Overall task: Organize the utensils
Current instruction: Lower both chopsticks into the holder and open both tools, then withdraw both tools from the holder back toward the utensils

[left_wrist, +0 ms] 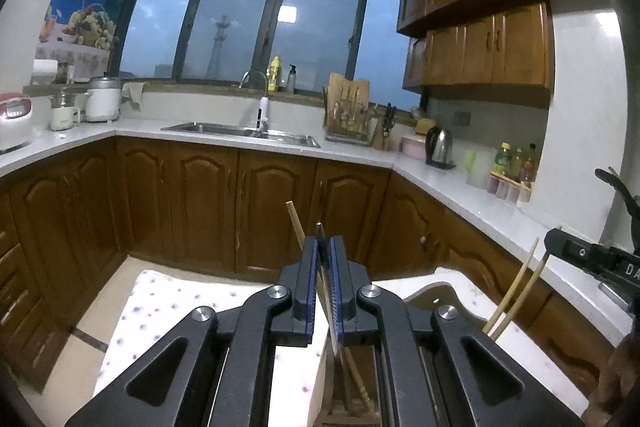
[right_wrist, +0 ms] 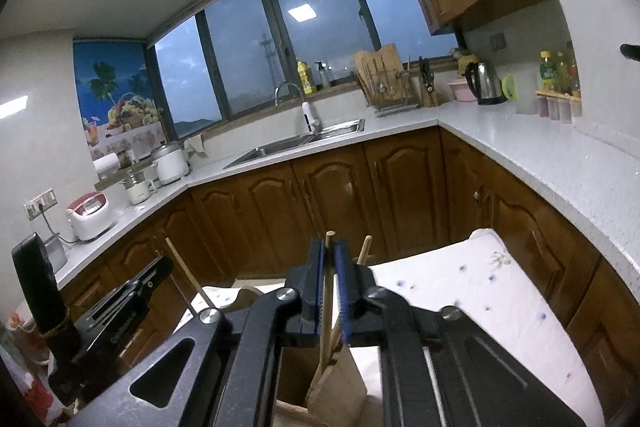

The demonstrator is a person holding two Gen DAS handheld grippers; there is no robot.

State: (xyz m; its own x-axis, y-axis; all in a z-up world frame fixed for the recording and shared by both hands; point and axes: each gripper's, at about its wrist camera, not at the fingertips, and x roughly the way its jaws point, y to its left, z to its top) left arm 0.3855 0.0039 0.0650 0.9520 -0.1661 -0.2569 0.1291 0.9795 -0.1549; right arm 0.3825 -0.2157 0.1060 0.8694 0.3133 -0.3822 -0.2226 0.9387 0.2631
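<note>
My left gripper point(left_wrist: 324, 242) has a thin metal utensil point(left_wrist: 320, 227) standing aslant between its blue pads, which are a narrow gap apart; the pads do not clamp it. Its lower end reaches into a wooden holder point(left_wrist: 352, 411) right below. A wooden chopstick point(left_wrist: 295, 223) leans just behind the left finger. My right gripper point(right_wrist: 330, 243) has a wooden chopstick point(right_wrist: 329, 235) between its pads, with a thin slit of light beside it. That chopstick runs down into the wooden holder point(right_wrist: 340, 379). A second wooden stick point(right_wrist: 365, 249) leans to its right. Each gripper shows at the edge of the other's view.
The holder stands on a table under a white flowered cloth point(left_wrist: 160, 307) point(right_wrist: 480, 287). Brown cabinets and a white L-shaped counter point(left_wrist: 460, 195) ring the room, with a sink point(left_wrist: 240, 131), a kettle point(left_wrist: 439, 143) and a rice cooker point(right_wrist: 90, 215).
</note>
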